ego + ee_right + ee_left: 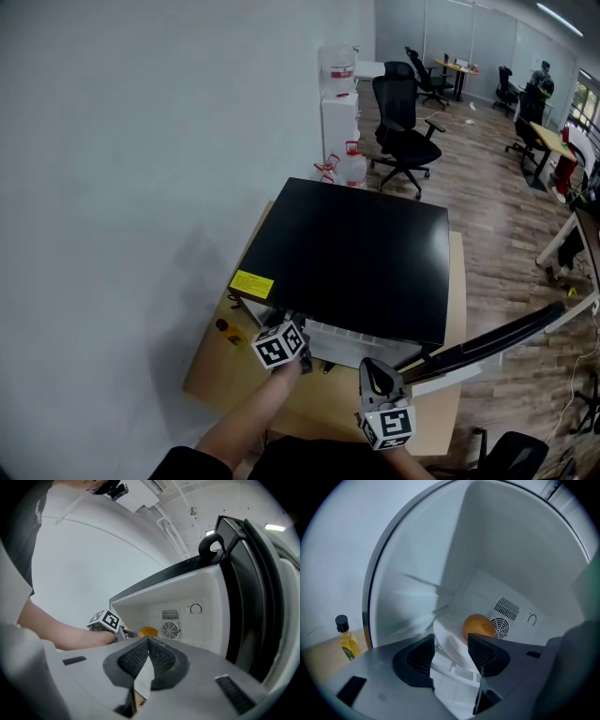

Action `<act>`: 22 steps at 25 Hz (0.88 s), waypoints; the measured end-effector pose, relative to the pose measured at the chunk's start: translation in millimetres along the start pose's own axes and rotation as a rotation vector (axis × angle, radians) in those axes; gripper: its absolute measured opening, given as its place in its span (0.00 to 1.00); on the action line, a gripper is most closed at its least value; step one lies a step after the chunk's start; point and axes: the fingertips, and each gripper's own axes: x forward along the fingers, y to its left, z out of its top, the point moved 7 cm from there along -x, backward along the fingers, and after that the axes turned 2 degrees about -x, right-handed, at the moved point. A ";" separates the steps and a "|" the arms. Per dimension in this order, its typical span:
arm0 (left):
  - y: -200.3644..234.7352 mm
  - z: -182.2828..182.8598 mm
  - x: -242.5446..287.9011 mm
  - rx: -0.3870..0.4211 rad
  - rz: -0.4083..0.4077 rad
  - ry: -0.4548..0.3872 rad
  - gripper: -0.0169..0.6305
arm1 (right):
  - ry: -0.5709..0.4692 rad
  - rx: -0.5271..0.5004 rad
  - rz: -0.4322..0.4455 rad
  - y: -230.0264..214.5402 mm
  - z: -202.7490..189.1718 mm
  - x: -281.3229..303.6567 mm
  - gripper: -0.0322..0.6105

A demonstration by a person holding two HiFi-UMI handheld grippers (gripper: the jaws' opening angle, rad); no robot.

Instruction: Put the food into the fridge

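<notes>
A black-topped mini fridge [356, 253] stands on a wooden table [211, 370] with its door [497, 339] swung open to the right. Inside, a round orange food item [478, 626] sits on a white plate [444, 631] near the back wall's fan vent [500, 628]. My left gripper [451, 641] reaches into the fridge. Its jaws are open, with the plate's near rim between them and the pads not pressing on it. My right gripper [148, 641] hangs in front of the fridge opening, shut and holding nothing. From there I see the orange food [148, 631] and the left gripper's marker cube [108, 619].
A small bottle of yellow oil [347, 639] stands on the table left of the fridge. A white wall runs along the left. Behind the fridge are a water dispenser [339, 103] and black office chairs [403, 122] on a wood floor.
</notes>
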 end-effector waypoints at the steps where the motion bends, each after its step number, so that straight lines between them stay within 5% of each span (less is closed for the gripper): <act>1: 0.0 -0.8 0.0 0.019 0.007 -0.001 0.34 | 0.000 -0.001 0.005 0.7 -0.4 -0.4 0.14; 6: 0.5 -2.2 -1.4 0.077 0.015 -0.025 0.39 | -0.002 -0.004 0.005 1.1 -1.9 -1.9 0.14; 22: 8.6 -4.9 -30.8 0.067 -0.061 -0.057 0.43 | -0.007 -0.008 -0.024 12.4 -6.3 -7.4 0.14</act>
